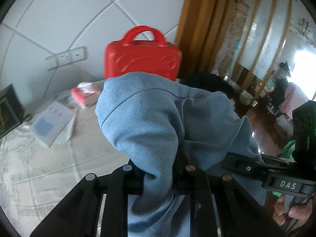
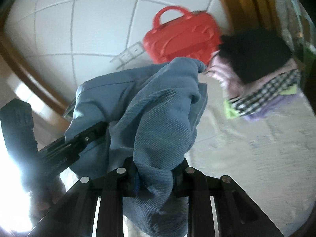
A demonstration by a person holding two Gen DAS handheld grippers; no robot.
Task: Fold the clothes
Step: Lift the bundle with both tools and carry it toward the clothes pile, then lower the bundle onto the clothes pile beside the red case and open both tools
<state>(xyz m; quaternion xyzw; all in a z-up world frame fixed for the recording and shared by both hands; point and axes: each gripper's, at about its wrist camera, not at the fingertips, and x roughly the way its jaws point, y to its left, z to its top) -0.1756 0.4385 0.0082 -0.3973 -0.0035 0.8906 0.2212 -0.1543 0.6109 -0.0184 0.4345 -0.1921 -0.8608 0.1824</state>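
Blue ribbed cotton garment (image 1: 158, 118) bunched, held up above pale patterned table covering (image 1: 49, 167). Left gripper (image 1: 158, 179) fingers clamped on fabric fold. Right gripper (image 2: 154, 174) likewise pinched on same garment. Red hard-shell case with handle (image 1: 142, 59) behind, against white tiled wall (image 1: 59, 19). Folded clothes stack (image 2: 262, 90) at right.

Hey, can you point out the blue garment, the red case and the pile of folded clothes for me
blue garment (image 1: 150, 122): left wrist view, on the bunched ribbed fabric above the gripper.
red case (image 1: 142, 61): left wrist view, on its front panel.
pile of folded clothes (image 2: 266, 90): right wrist view, on the checkered layer.
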